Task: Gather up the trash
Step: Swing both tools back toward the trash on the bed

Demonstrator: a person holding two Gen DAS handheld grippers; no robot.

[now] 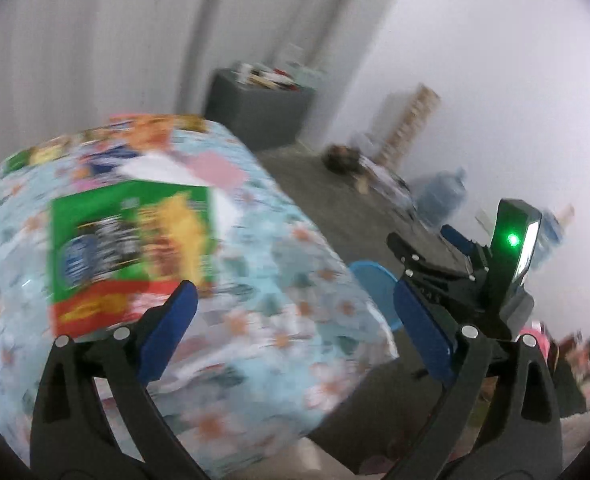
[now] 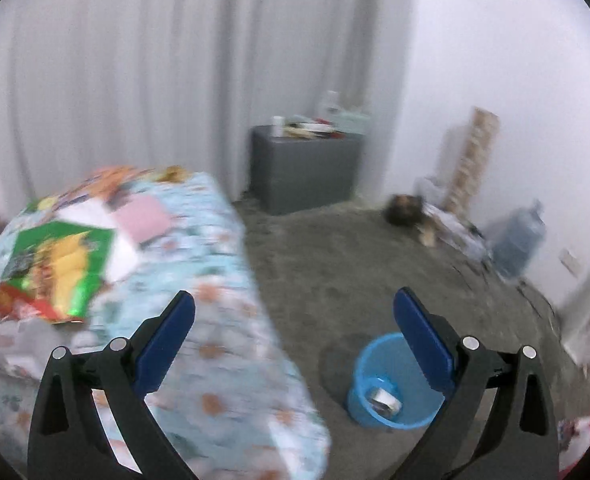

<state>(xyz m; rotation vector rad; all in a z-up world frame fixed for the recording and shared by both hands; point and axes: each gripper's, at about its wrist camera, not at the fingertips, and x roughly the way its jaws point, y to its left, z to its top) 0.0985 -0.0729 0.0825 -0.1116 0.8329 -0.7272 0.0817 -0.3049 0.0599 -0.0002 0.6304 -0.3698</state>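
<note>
Left wrist view: my left gripper (image 1: pixel 295 308) fills the lower frame with its blue pads (image 1: pixel 167 332) spread wide apart and nothing between them. Beyond them, left of centre, a table with a flowered cloth (image 1: pixel 279 264) carries a green snack wrapper (image 1: pixel 131 248), a pink sheet (image 1: pixel 219 168) and white paper (image 1: pixel 159 168); more wrappers lie blurred along its far edge. My right gripper (image 1: pixel 423 248), with a green light on its body, shows at right centre, its jaws also apart. A sliver of the blue bin (image 1: pixel 375 284) shows between the table edge and that gripper.

Right wrist view: my right gripper (image 2: pixel 295 312) has its pads parted and empty. The blue bin (image 2: pixel 391 384) stands on the grey carpet (image 2: pixel 335 264) at lower centre, just beside the table (image 2: pixel 231 344), with a silvery scrap (image 2: pixel 383 396) inside; I cannot tell what it is. The green snack wrapper (image 2: pixel 59 260) lies at the left on the cloth, touching the white paper (image 2: pixel 123 256), the pink sheet (image 2: pixel 143 216) beyond it. A grey cabinet (image 2: pixel 307 168) stands against the curtain (image 2: pixel 175 72), and a water jug (image 2: pixel 519 240) sits at the right wall.
</note>
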